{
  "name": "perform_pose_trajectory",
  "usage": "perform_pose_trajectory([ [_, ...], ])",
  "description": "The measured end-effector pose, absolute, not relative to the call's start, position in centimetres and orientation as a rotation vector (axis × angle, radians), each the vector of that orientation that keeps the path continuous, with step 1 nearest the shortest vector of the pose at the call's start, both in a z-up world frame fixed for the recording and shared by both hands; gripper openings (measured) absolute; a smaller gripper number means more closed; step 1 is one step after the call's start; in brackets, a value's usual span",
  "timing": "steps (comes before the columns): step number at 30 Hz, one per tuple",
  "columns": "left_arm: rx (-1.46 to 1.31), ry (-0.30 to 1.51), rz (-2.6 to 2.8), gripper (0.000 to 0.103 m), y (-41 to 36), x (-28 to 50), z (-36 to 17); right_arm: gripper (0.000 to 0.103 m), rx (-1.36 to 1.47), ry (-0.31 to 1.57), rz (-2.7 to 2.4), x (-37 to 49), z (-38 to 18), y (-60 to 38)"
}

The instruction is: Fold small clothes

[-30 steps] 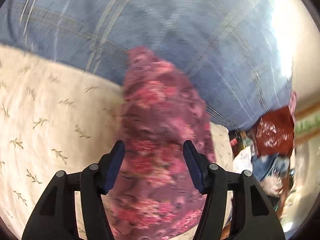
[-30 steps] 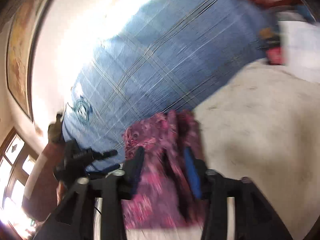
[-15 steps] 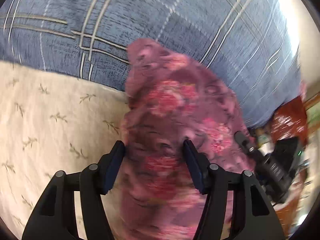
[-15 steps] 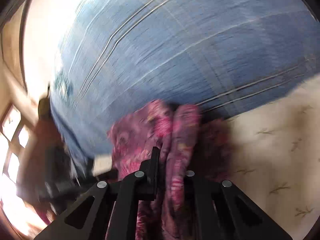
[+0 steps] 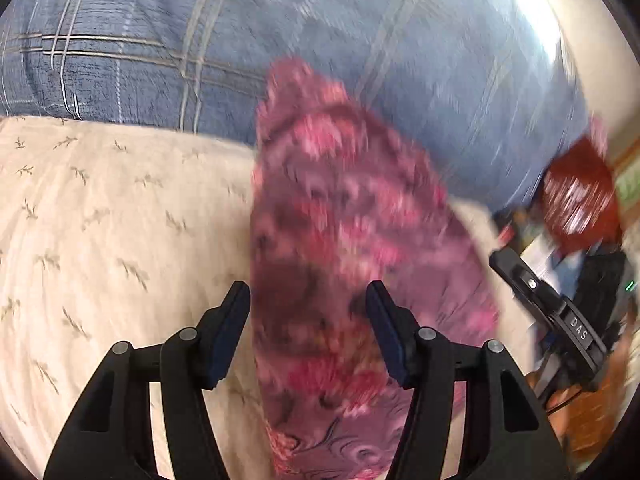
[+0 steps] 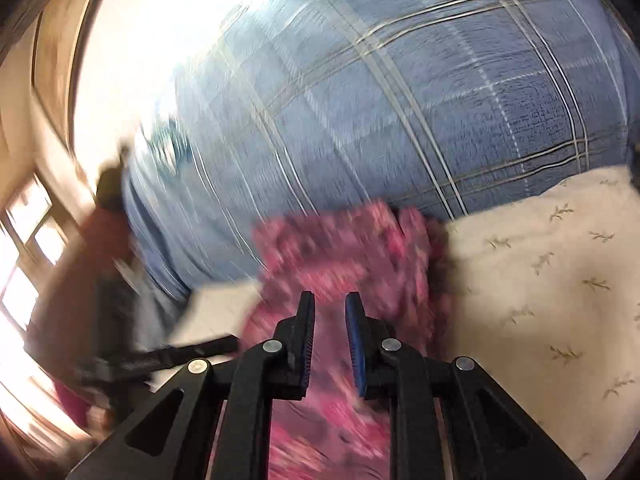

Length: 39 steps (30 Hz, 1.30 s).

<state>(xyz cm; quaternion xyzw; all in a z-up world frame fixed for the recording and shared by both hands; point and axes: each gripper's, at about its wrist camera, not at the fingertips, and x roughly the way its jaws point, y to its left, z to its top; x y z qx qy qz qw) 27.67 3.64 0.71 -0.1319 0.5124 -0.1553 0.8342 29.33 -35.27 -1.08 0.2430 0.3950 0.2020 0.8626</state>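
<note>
Left gripper (image 5: 308,312) tilted down, right gripper (image 6: 330,316) opening (garment (image 5: 340,240) beneath)

Matt floral cloth garment (image 5: 340,248), woven plaid pillow (image 5: 240,40)

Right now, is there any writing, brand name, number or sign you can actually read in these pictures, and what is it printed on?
"DAS": white letters on the black arm of the right gripper, seen at the right edge of the left wrist view.
Red bag beyond it: pale marks, too blurred to read.
Blue plaid pillow: a dark emblem near its left end, blurred, unreadable.
Floral garment and cream sheet: patterns only, no text.
</note>
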Motion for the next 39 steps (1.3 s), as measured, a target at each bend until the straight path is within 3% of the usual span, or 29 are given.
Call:
perform_pose_trajectory([
  [2,-0.183,1.092,-0.289,0.064,2.5,27.3,-0.8,0.01,0.309,0.964,0.359,30.0,-3.7,-32.9],
  [4,-0.183,1.086,-0.279,0.063,2.5,26.9,-0.6,0.01,0.244,0.931,0.349,29.3,-4.1,-32.6],
  [5,-0.208,1.098,-0.282,0.063,2.7,26.8,-0.2,0.011,0.259,0.959,0.324,29.2,-3.6,-32.9],
  [6,-0.241,1.104,-0.287,0.062,3.3,26.4,0.5,0.018,0.296,0.961,0.316,28.9,-3.0,-33.5],
  [11,-0.253,1.069,-0.303,0.063,5.1,21.9,1.6,0.018,0.425,0.866,0.426,24.0,-0.2,-35.2],
  [15,-0.165,1.117,-0.294,0.065,3.0,20.4,-1.5,0.014,0.345,1.033,0.378,22.1,-4.6,-34.2],
  [17,-0.071,1.089,-0.269,0.065,1.8,19.7,-1.1,0.013,0.433,0.985,0.369,21.4,-4.7,-35.1],
  [22,-0.056,1.071,-0.27,0.065,1.2,18.7,1.0,0.021,0.457,0.976,0.337,22.1,-2.3,-35.5],
  [26,-0.031,1.063,-0.256,0.065,1.7,18.5,1.5,0.036,0.453,0.957,0.305,23.0,-1.0,-35.9],
  [39,0.043,1.007,-0.188,0.066,2.7,23.8,1.6,0.039,0.459,0.983,0.283,28.7,-2.1,-37.1],
])
